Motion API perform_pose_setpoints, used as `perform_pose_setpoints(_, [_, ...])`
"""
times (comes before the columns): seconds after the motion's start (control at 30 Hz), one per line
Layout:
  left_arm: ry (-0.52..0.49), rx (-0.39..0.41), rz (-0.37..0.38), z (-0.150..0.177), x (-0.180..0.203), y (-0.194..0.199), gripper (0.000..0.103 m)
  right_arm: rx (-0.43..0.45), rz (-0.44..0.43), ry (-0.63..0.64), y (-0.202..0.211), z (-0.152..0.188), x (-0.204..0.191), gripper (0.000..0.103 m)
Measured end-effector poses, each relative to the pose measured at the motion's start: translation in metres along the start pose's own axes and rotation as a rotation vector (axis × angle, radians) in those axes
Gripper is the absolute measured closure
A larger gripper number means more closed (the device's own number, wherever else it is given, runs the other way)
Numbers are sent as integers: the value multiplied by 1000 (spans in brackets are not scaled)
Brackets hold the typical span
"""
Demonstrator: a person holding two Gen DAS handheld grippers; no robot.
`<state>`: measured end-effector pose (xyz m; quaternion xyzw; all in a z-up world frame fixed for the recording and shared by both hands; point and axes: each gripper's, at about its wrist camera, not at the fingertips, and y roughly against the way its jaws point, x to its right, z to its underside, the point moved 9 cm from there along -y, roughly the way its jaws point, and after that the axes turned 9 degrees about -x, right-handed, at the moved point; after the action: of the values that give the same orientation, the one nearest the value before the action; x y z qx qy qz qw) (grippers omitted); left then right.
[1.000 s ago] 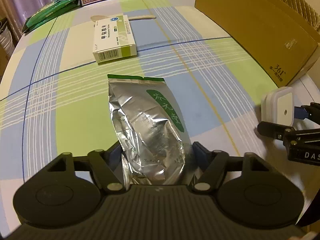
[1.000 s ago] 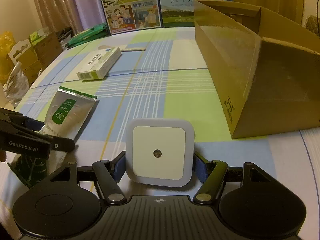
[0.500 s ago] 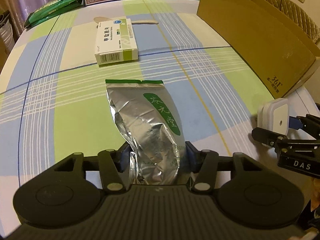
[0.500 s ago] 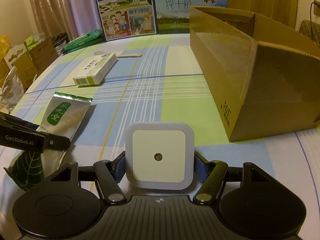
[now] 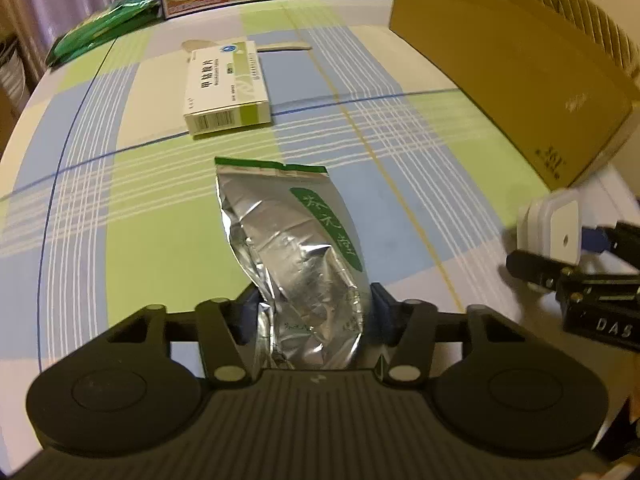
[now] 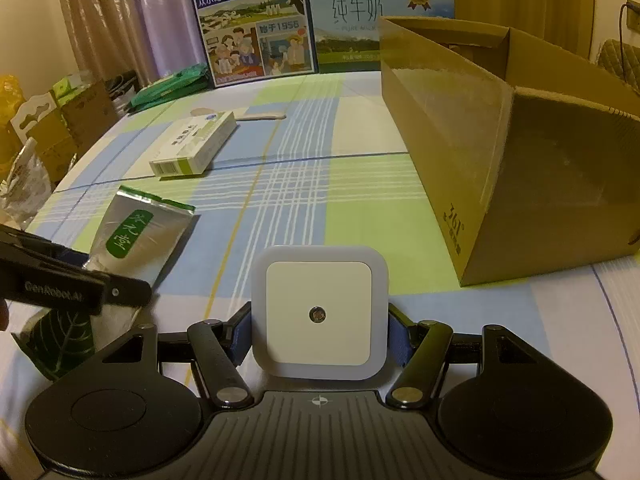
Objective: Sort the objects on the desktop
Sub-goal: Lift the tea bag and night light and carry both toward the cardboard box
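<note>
Crinkled silver foil pouch (image 5: 304,248) w/ green label; white square night-light (image 6: 319,314), both gripped.

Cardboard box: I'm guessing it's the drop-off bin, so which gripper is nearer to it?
Right. The right gripper, holding the night light, sits just short of the cardboard box; the left gripper, holding the foil pouch, is farther away.

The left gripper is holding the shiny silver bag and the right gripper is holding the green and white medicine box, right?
Not quite. The left gripper does hold the silver bag, but the right gripper holds a white square night light, as the right wrist view shows. The medicine box lies on the table, untouched.
</note>
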<state>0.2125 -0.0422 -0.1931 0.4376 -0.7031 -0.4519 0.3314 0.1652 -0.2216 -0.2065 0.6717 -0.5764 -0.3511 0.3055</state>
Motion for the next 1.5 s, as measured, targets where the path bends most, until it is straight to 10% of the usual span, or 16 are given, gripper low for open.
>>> perform_pose_setpoints(1.5, [-37, 73, 47, 9, 67, 102, 60, 48, -27, -68, 94, -10, 12, 40])
